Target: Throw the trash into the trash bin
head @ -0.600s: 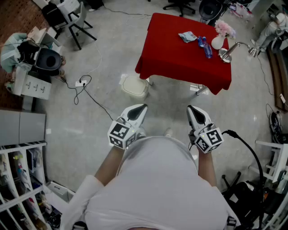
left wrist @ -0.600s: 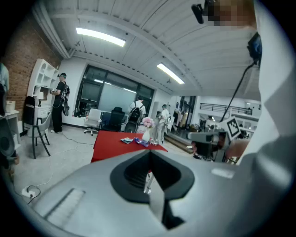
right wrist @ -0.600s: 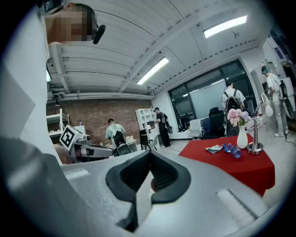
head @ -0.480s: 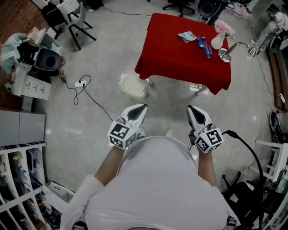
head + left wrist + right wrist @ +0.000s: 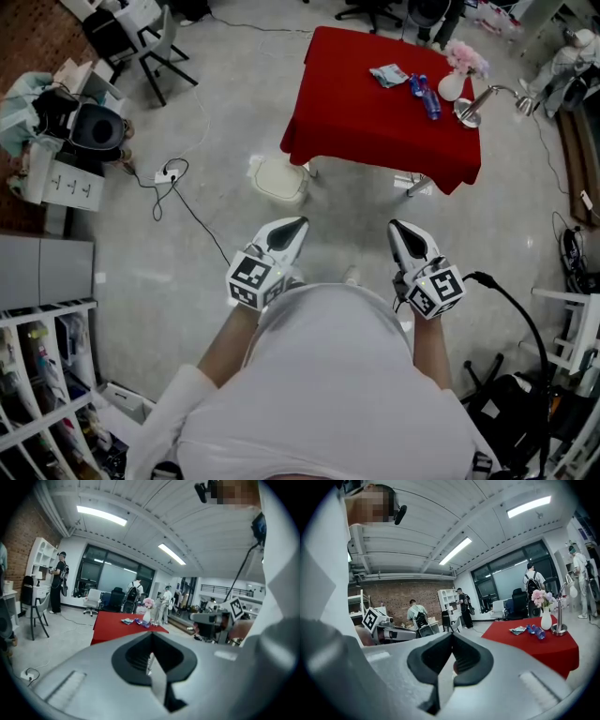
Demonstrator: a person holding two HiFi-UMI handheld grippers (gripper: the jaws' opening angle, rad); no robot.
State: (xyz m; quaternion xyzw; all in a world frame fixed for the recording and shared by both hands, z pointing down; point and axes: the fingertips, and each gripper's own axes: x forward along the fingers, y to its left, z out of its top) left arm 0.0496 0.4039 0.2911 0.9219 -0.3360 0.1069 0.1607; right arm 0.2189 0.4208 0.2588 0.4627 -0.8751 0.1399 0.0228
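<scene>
Head view shows the left gripper [image 5: 298,225] and the right gripper [image 5: 396,227] held side by side in front of the person's body, well apart from the red tabletop [image 5: 356,122]. Both pairs of jaws are fully together and hold nothing. The trash lies on the far part of the tabletop: a crumpled wrapper [image 5: 389,75] and, just beside it, a blue bottle [image 5: 425,97]. The trash bin [image 5: 279,178], white, stands on the floor at the tabletop's near left corner. The step in hand appears to be the approach. Recommended procedure: walk up to the tabletop, open one pair of jaws before reaching, then close on the wrapper without disturbing the vase [image 5: 453,86] near the bottle. Count: two grippers, one tabletop, one wrapper, one bottle, one vase, one bin
</scene>
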